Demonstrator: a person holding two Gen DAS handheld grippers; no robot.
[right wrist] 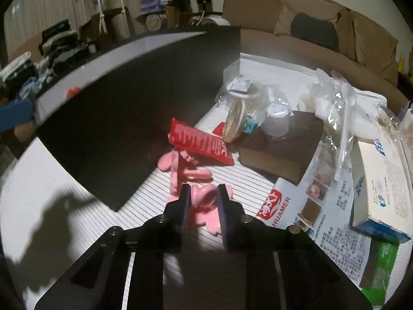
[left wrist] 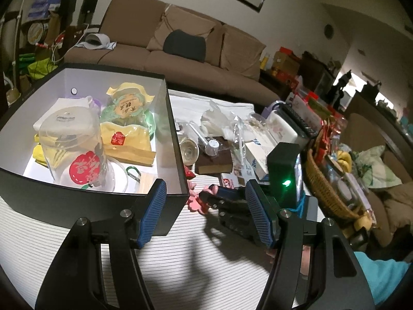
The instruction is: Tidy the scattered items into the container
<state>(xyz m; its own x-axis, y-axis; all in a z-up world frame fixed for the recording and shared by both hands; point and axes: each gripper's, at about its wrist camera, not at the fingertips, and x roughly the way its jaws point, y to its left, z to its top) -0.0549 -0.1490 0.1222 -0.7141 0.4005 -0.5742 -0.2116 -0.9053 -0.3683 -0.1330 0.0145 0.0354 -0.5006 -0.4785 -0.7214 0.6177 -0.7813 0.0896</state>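
left wrist view first: your biggest thing is the bench [left wrist: 180, 253], covered in a white ribbed mat, and on it at the left stands the black container [left wrist: 87, 201], white inside and open at the top. it already holds a clear plastic cup [left wrist: 68, 142] lying tilted, a clear lid with a red print [left wrist: 87, 170], yellow snack packets [left wrist: 126, 142] and a green-edged packet [left wrist: 127, 106] toward the back wall. right of the container, the bench is crowded: a wicker basket [left wrist: 325, 191] at the far right, a white and blue carton [left wrist: 258, 155], a brown box [left wrist: 214, 160] and crumpled clear plastic bags [left wrist: 227, 121] behind it. your left tongs [left wrist: 206, 210] hang above the mat just beside the container's near right corner, the blue pads [left wrist: 155, 206] standing well apart with nothing between them. beyond them your right tongs [left wrist: 214, 196] reach down to the pink pieces [left wrist: 198, 202] lying on the mat near that same corner. in the right wrist view, the container's black wall [right wrist: 129, 118] fills the left, a printed leaflet [right wrist: 322, 206] lies flat at the right under the carton [right wrist: 382, 180], and a red sachet [right wrist: 201, 146] leans near the wall. the pink pieces [right wrist: 191, 173] lie scattered just in front of the sachet, outside the container, and your right tongs [right wrist: 204, 199] are closed on the nearest pink piece [right wrist: 204, 196], both pads pressing its sides.
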